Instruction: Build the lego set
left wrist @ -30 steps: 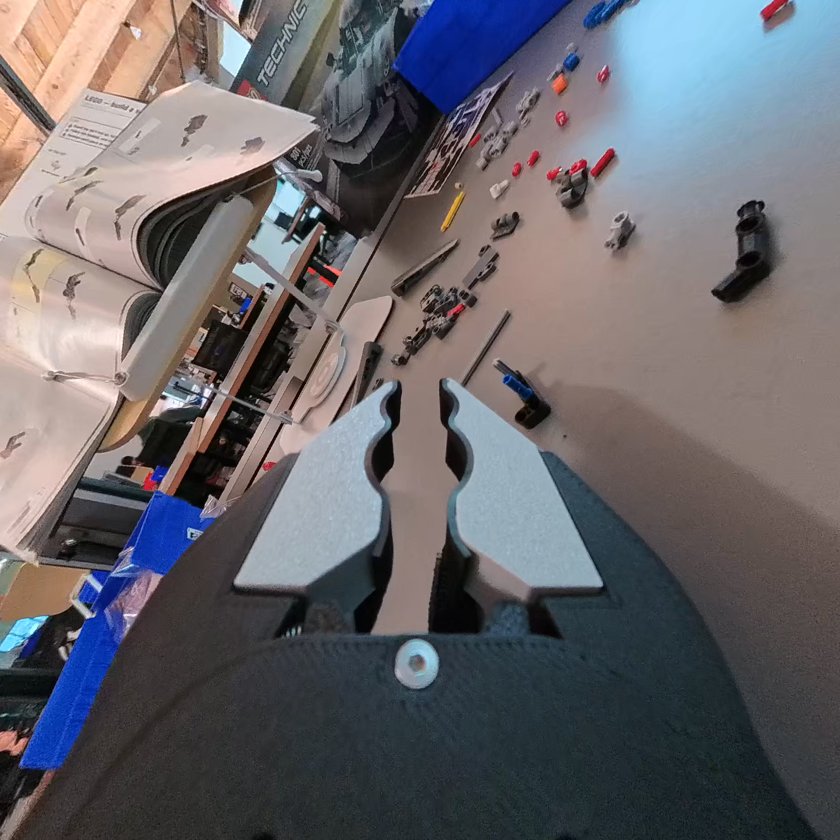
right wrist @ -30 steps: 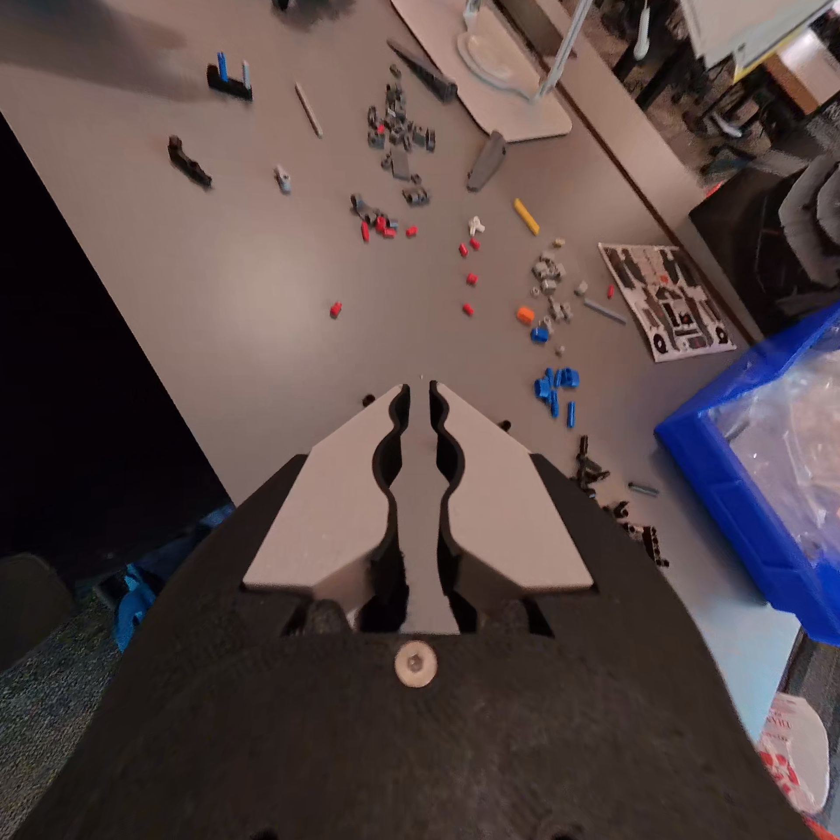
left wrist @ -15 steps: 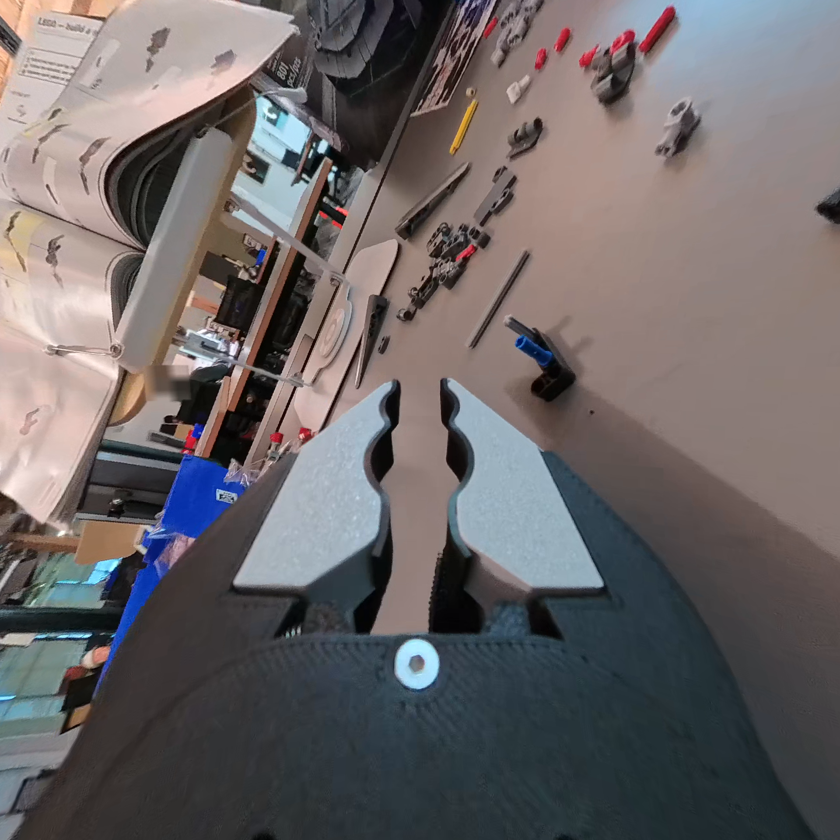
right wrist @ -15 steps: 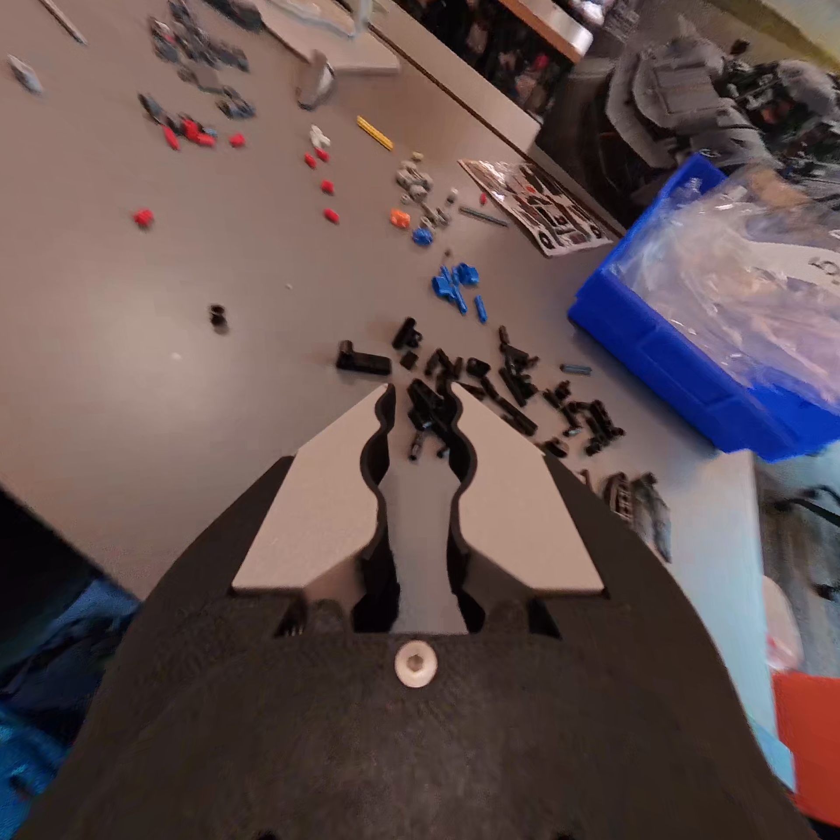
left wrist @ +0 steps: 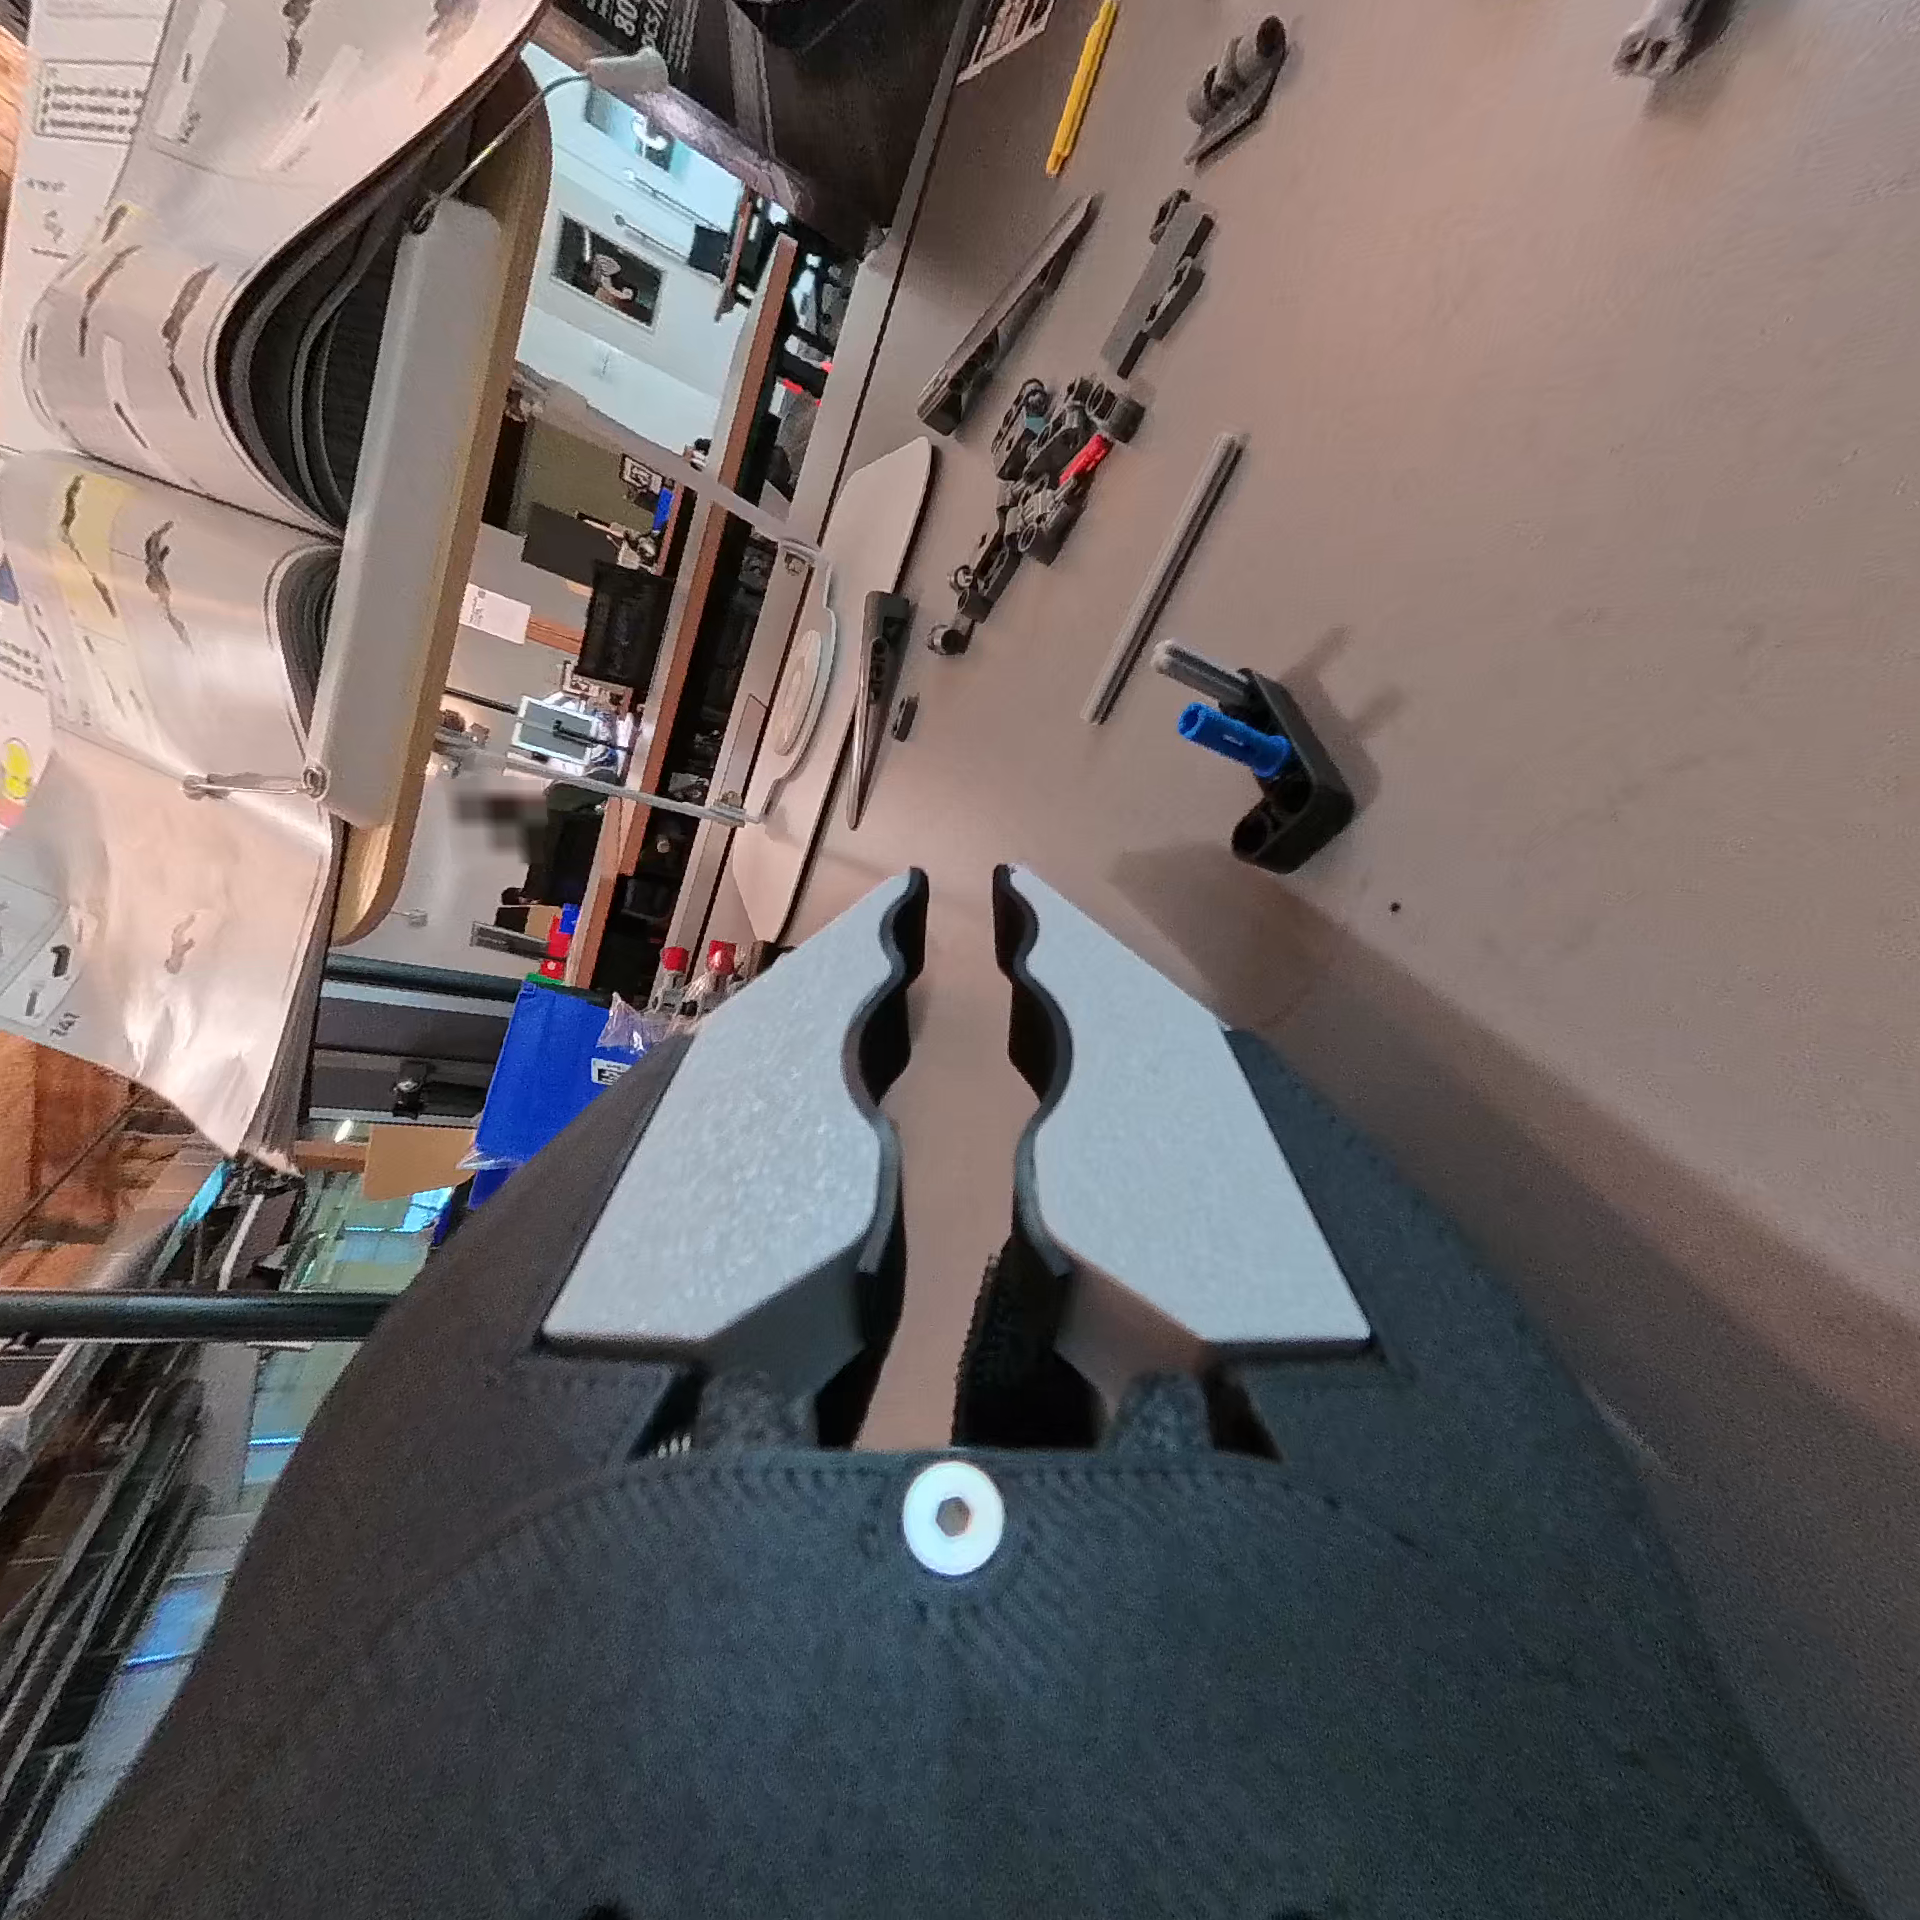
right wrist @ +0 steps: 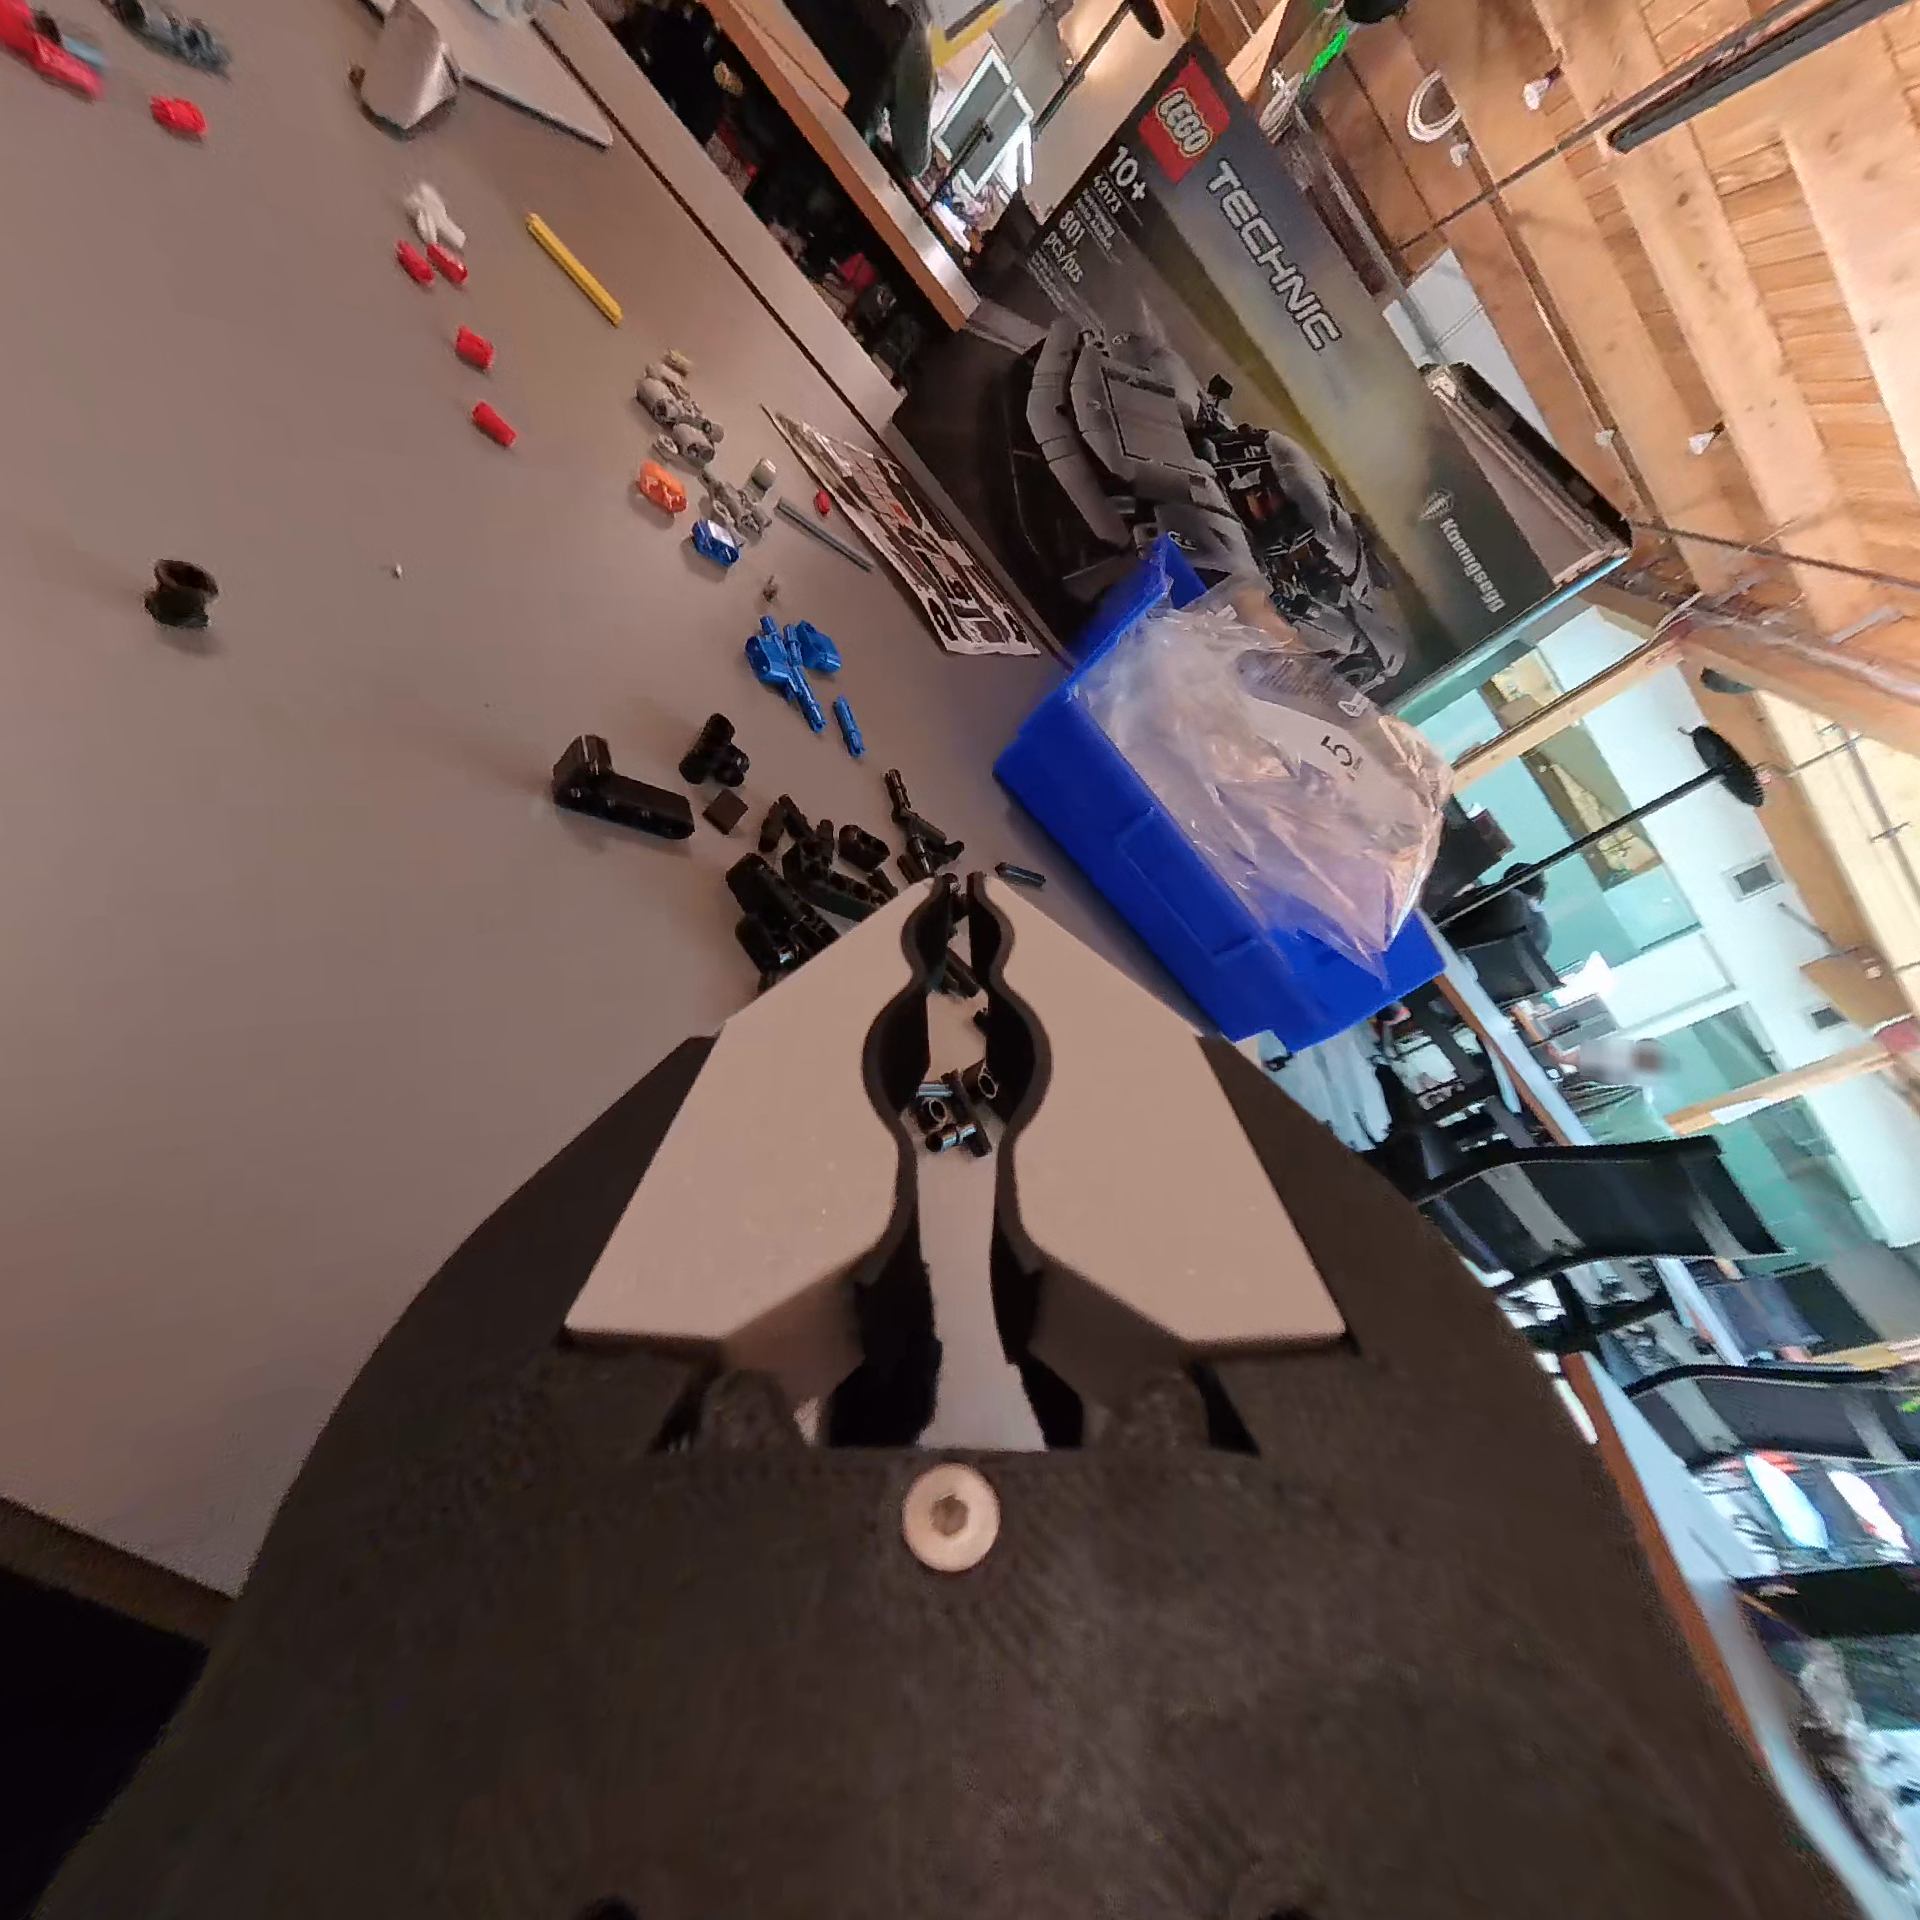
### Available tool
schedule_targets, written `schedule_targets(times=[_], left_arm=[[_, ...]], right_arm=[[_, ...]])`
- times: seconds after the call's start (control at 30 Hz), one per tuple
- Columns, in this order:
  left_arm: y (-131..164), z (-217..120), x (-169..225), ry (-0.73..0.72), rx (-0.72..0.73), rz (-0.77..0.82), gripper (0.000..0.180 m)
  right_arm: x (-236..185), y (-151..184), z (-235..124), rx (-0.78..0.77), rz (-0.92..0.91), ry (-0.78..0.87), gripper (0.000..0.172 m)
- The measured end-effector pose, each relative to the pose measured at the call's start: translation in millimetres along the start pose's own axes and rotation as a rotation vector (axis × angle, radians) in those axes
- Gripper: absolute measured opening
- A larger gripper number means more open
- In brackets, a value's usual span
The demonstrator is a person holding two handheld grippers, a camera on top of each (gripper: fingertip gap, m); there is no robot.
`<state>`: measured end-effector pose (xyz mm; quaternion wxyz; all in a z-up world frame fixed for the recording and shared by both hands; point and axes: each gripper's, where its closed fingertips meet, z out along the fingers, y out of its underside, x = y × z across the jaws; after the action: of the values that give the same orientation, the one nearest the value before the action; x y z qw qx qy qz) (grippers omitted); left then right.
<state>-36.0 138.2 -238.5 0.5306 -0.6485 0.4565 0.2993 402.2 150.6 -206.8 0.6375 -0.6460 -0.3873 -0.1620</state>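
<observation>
Black pieces [right wrist: 800,883] heaped on the desk [right wrist: 312,935], right at the tips of the right gripper [right wrist: 958,891], spreading from 9 to 11 o'clock of them. Jaws there drawn together at the tips; cannot tell whether a small black piece is pinched between them. More black pieces seen through the wider hollow behind the tips. Blue bin [right wrist: 1143,862] with a clear bag [right wrist: 1268,769] near at 2 o'clock; blue pieces [right wrist: 795,665] farther off at 11 o'clock.

Left gripper [left wrist: 958,883] low over bare desk, jaws slightly apart, gripping nothing. Nearest at 1 o'clock: black angled piece [left wrist: 1294,805] carrying a blue pin [left wrist: 1231,736] and a grey pin [left wrist: 1195,665]; grey rod [left wrist: 1164,582] just beyond.
</observation>
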Motion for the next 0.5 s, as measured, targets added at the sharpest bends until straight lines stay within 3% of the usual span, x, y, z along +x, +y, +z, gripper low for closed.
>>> schedule_targets(times=[0.2, 0.5], left_arm=[[2, 1, -2, -0.018, -0.02, 0.001, 0.009], [5, 1, -7, -0.041, -0.03, -0.019, 0.008]], right_arm=[[-3, 5, 4, -0.036, -0.06, 0.015, 0.0], [-20, 27, 19, -0.206, -0.028, -0.14, 0.01]])
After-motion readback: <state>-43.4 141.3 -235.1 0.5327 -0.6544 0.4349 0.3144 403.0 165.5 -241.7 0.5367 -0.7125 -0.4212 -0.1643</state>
